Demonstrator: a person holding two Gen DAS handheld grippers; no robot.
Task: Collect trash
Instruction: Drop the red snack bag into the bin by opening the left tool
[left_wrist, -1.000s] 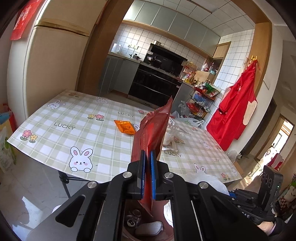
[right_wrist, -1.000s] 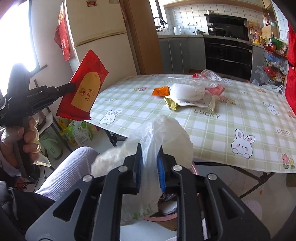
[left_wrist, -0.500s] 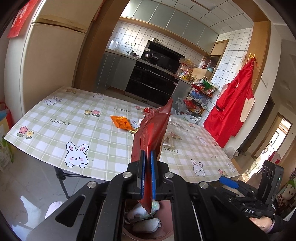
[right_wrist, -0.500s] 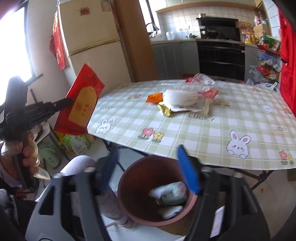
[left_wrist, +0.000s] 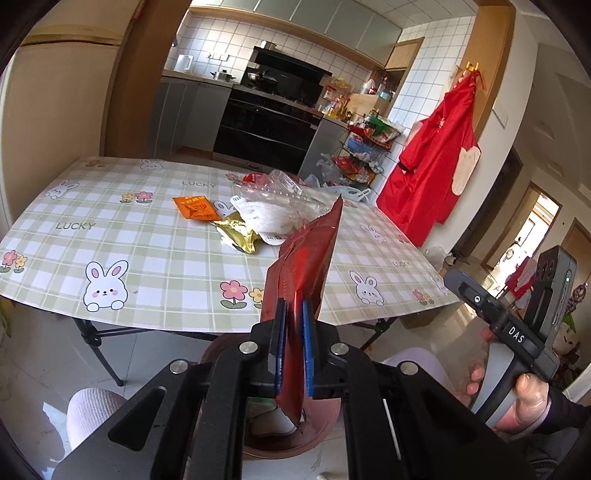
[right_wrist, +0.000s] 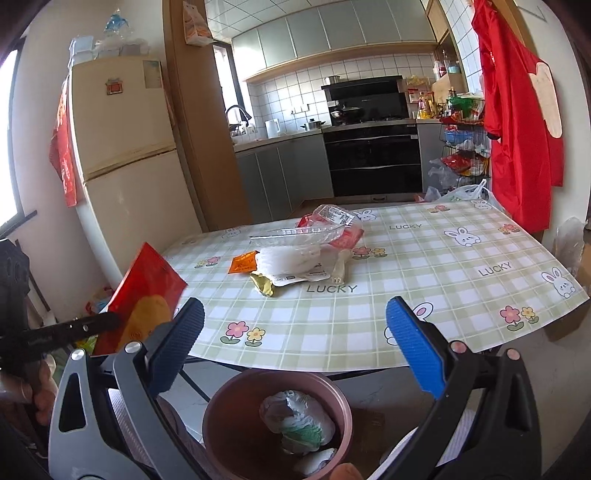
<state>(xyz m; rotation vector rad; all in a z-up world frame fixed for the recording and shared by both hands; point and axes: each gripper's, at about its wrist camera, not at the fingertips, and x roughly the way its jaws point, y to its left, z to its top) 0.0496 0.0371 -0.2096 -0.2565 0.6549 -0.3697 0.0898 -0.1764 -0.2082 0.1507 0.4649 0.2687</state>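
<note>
Gone from my right gripper (right_wrist: 293, 350) is the white plastic bag it was pinching a second ago: the bag (right_wrist: 299, 419) now lies crumpled in the brown bin (right_wrist: 218, 413) on the floor below, and the jaws are opening to full spread with nothing between them. I read that as one piece of trash delivered and that hand free for the next. My left gripper (left_wrist: 293, 345) has drifted toward the bin meanwhile, and its blue pads (left_wrist: 308, 350) are clamped almost shut on the red wrapper (left_wrist: 306, 266), which stands up from the jaws while its bottom corner hangs over the bin's mouth. From the right wrist view the same wrapper (right_wrist: 144, 295) shows off to the left, beside the table's (right_wrist: 461, 302) near edge and not yet over the bin. So the next drop looks like the wrapper, once I bring it squarely above the opening. Plenty remains on the checked tablecloth: an orange packet (left_wrist: 194, 208), a gold wrapper (left_wrist: 238, 230), a clear plastic tray (right_wrist: 295, 234) and white packaging (right_wrist: 291, 260) piled together near the middle, well apart from both grippers.
</note>
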